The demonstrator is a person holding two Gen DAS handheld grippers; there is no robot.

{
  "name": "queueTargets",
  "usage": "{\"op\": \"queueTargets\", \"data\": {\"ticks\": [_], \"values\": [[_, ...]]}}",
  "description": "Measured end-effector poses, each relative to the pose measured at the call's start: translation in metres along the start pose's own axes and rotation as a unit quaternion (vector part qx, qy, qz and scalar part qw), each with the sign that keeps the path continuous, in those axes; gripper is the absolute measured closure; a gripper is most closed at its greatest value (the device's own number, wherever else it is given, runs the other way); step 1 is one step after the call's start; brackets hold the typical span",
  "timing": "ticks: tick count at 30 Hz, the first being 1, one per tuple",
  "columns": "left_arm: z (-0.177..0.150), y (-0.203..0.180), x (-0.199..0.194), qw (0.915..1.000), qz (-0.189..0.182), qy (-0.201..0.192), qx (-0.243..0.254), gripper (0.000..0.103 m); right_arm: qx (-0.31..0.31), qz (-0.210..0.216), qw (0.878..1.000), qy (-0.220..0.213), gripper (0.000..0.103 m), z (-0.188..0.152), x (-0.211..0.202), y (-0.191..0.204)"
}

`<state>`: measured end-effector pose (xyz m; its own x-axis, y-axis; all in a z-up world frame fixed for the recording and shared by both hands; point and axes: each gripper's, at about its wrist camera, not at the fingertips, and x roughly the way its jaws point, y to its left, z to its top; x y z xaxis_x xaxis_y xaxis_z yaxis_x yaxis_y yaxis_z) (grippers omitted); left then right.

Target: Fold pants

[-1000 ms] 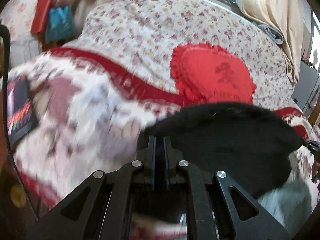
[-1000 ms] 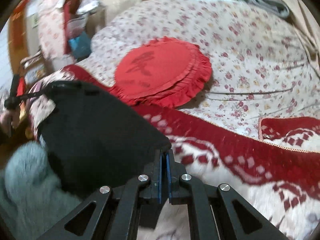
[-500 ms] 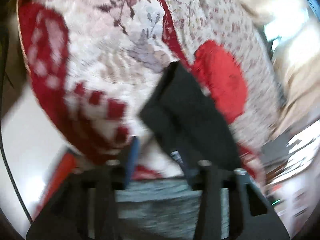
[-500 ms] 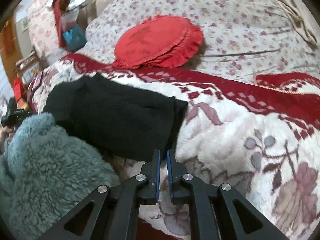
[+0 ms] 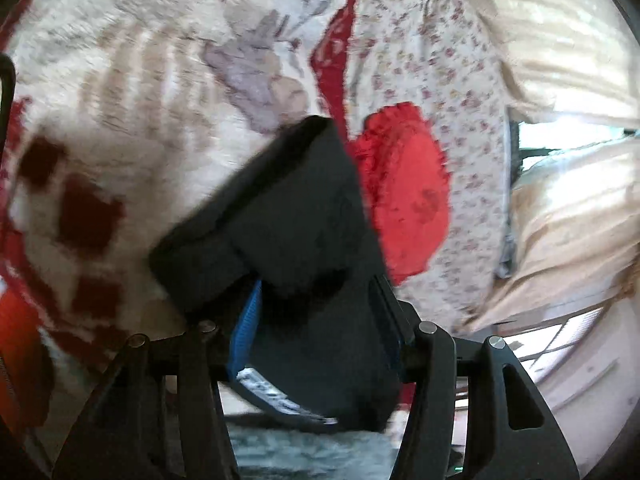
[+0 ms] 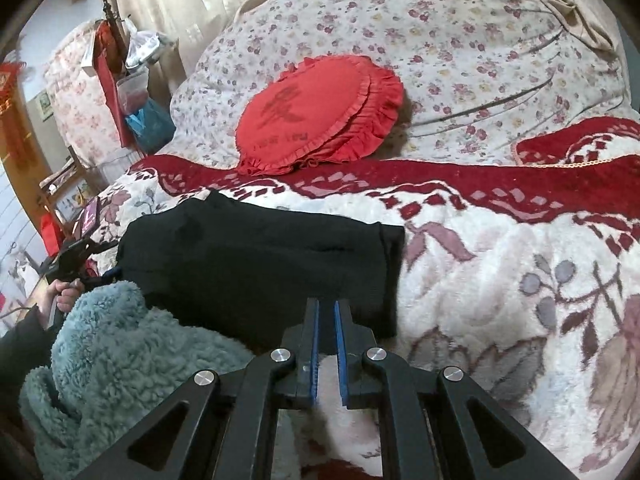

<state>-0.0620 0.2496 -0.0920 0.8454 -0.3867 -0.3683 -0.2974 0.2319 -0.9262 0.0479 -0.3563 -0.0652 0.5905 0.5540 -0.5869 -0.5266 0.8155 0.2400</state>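
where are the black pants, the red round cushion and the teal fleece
black pants (image 6: 256, 256): right wrist view, middle of the folded stack
red round cushion (image 6: 312, 116): right wrist view, its flat face
teal fleece (image 6: 120, 360): right wrist view, fluffy bulk at lower left

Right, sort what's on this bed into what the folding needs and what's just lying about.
Job:
black pants
left gripper, open around the pants' edge
right gripper, slightly open, empty

Lying about:
red round cushion
teal fleece
floral quilt
red-and-white blanket

Black linkage frames, silver screws, blue-padded fingers (image 6: 313, 344) (fluffy teal sleeve (image 6: 120, 360))
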Motion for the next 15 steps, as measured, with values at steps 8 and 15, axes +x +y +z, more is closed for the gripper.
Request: {"op": "queueTargets", "data": {"ticks": [8,15], "values": [[-0.001,-0.012,-0.011,0.9976,-0.068,-0.012,0.005,0.051,0.079,0.039,0.996,-0.024,0.097,-0.002,-0.005,-0.011],[-0.002,-0.011,-0.004,0.9991,0.005,-0.019,0.038,0.064,0.318,0.125,0.938,-0.051,0.081,-0.022,-0.008,-0.073]]}}
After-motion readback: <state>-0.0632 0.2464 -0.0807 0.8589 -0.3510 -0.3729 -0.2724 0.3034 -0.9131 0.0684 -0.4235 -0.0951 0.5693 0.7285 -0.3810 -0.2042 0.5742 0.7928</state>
